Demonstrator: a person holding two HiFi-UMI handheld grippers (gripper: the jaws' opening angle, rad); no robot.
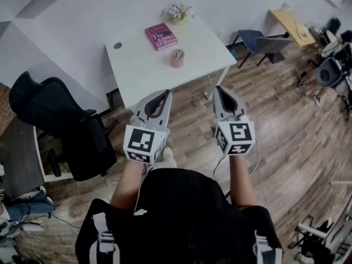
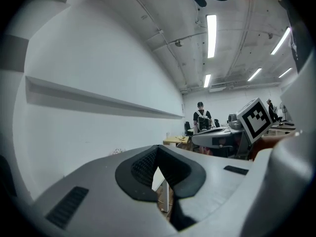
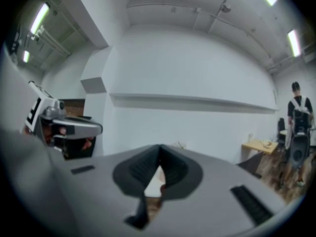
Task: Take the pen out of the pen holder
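Note:
A tan pen holder (image 1: 177,58) with pens (image 1: 179,52) standing in it sits near the front middle of the white table (image 1: 137,73). Both grippers are held side by side above the wooden floor, short of the table's near edge and pointing toward it. My left gripper (image 1: 165,94) is shut with nothing between its fingers. My right gripper (image 1: 218,88) is also shut and empty. In the left gripper view the jaws (image 2: 157,149) meet at the tips, and a sliver of table shows behind them. The right gripper view shows its jaws (image 3: 159,149) closed the same way.
A pink book (image 1: 161,36) and a small flower pot (image 1: 177,12) lie farther back on the table. A black office chair (image 1: 66,125) stands to the left. Blue chairs (image 1: 264,42) and a yellow table (image 1: 291,25) are to the right. A person (image 3: 297,117) stands far off.

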